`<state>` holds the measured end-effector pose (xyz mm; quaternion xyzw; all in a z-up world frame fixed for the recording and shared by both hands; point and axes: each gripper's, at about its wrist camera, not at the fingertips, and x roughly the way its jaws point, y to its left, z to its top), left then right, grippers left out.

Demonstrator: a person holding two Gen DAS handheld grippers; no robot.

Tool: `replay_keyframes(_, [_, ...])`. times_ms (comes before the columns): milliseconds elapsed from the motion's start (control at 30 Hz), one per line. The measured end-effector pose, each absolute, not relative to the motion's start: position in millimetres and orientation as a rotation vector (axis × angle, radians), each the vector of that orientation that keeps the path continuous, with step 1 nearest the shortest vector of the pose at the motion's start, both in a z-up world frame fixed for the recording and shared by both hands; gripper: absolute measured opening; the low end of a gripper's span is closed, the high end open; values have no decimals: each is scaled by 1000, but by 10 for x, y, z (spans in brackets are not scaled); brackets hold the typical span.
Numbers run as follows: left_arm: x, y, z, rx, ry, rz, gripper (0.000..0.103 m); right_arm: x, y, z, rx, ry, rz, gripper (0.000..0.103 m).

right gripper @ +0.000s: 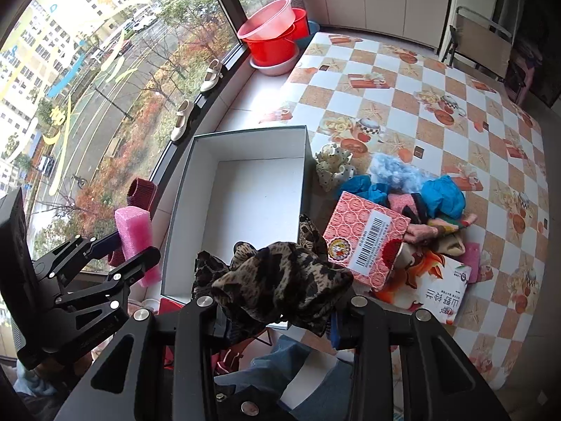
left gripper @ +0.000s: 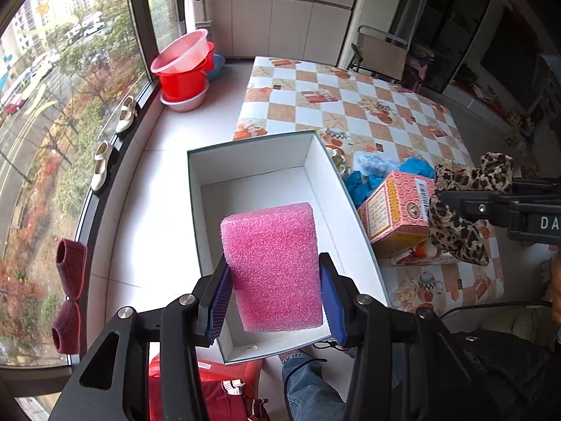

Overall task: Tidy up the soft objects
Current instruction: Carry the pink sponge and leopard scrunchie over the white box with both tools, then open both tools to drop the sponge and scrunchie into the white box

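Observation:
My left gripper [left gripper: 275, 291] is shut on a pink foam block [left gripper: 275, 263], held above the near end of an open white box [left gripper: 245, 189] whose floor is bare. In the right wrist view that pink foam block [right gripper: 135, 238] hangs left of the white box [right gripper: 245, 210], in the left gripper [right gripper: 131, 252]. My right gripper [right gripper: 277, 315] is shut on a leopard-print scrunchie [right gripper: 280, 273] over the box's near right corner. The leopard-print scrunchie [left gripper: 459, 207] and the right gripper [left gripper: 452, 196] also show at the right edge of the left wrist view.
A pile of soft things lies on the checked tablecloth [right gripper: 438, 80]: blue cloths [right gripper: 441, 193], a spotted scrunchie [right gripper: 333, 168], pink boxes [right gripper: 364, 238], a tissue pack [right gripper: 434, 287]. Red basins [right gripper: 273, 35], pale shoes [right gripper: 182, 119] and dark red slippers [left gripper: 70, 273] sit along the window sill.

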<state>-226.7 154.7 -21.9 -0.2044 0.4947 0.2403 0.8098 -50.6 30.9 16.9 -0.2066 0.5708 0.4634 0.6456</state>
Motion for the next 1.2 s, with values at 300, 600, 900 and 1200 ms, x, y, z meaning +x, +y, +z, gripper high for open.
replay_keyframes(300, [-2272,1742,-473,-565,1097,573,51,-611,570,54,-507,1335,1096,38])
replay_keyframes(600, [-2203,1726,-790,-588,1180,571,51,-745,791,-173,-524,1403,1114,38])
replay_keyframes(900, [-2173,1687,-1057,-585,1252,569,51,-895,887,-399,-592,1440,1126,38])
replay_keyframes(1200, [-2200,1639,-1264,-588,1310,551,51,-951,893,-637,-603,1522,1121,38])
